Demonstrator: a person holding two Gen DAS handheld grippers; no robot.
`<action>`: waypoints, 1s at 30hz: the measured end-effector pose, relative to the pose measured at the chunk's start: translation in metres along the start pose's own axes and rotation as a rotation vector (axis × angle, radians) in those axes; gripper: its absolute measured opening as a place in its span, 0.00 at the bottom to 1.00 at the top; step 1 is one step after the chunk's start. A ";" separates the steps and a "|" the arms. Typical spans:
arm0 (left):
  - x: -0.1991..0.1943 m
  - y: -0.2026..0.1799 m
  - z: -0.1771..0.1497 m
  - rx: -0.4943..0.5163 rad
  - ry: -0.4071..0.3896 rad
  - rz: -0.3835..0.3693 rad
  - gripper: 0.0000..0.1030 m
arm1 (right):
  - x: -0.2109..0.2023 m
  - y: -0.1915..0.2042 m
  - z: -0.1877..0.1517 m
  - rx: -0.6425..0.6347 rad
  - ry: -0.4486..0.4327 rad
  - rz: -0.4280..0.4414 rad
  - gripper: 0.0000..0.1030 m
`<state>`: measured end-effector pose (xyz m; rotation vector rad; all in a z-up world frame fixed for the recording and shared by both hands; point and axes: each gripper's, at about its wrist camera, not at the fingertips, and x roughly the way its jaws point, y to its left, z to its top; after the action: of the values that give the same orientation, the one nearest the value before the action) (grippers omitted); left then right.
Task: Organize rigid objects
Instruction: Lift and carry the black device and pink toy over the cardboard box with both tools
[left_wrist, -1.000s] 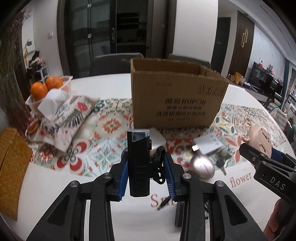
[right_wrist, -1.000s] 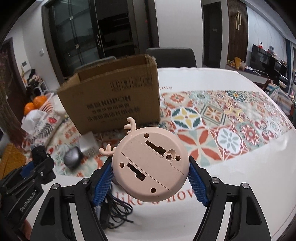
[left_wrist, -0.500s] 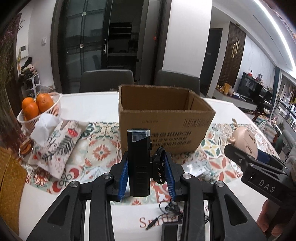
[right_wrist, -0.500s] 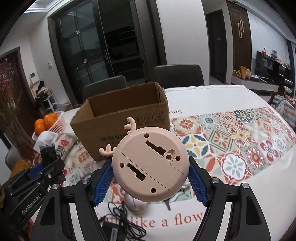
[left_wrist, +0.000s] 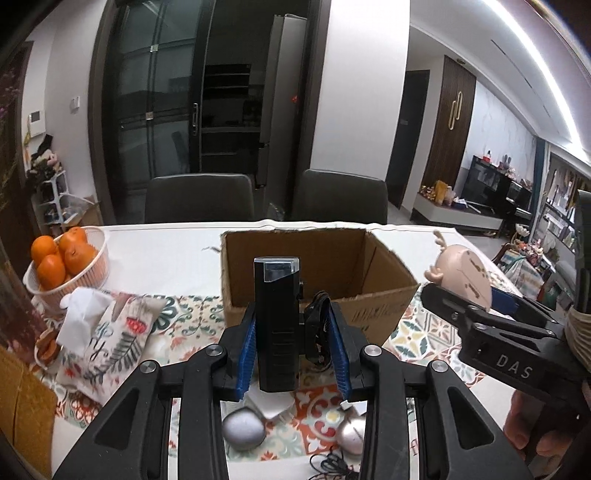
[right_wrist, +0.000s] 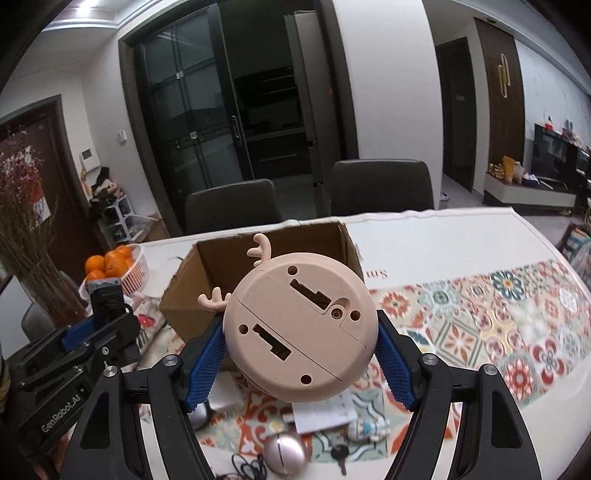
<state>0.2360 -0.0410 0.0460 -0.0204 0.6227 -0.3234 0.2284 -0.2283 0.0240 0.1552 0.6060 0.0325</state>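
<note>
Clock (right_wrist: 301, 328) sits clamped in right hand-held gripper (right_wrist: 300, 363), before box (right_wrist: 184, 291).

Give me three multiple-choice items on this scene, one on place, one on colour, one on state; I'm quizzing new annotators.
1. Where is the basket of oranges relative to the cardboard box?
A. inside it
B. to its left in the left wrist view
C. on a chair

2. What colour is the round antlered device in the right gripper?
A. pale pink
B. green
C. black

3. What is the left gripper doing?
A. hanging open
B. shut on nothing
C. shut on the black device

Answers: B, the basket stands on the table left of the box; A, its shell is pale pink; C, the blue pads press its sides.
</note>
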 end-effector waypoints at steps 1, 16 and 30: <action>0.002 0.000 0.003 0.001 0.003 -0.005 0.34 | 0.002 0.001 0.004 -0.002 0.000 0.003 0.74; 0.051 0.010 0.055 -0.009 0.113 -0.043 0.34 | 0.048 0.007 0.056 -0.073 0.065 0.021 0.74; 0.115 0.009 0.074 0.037 0.288 -0.029 0.34 | 0.114 -0.008 0.070 -0.078 0.274 0.073 0.74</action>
<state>0.3692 -0.0730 0.0397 0.0536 0.9022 -0.3688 0.3618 -0.2365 0.0147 0.0972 0.8706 0.1498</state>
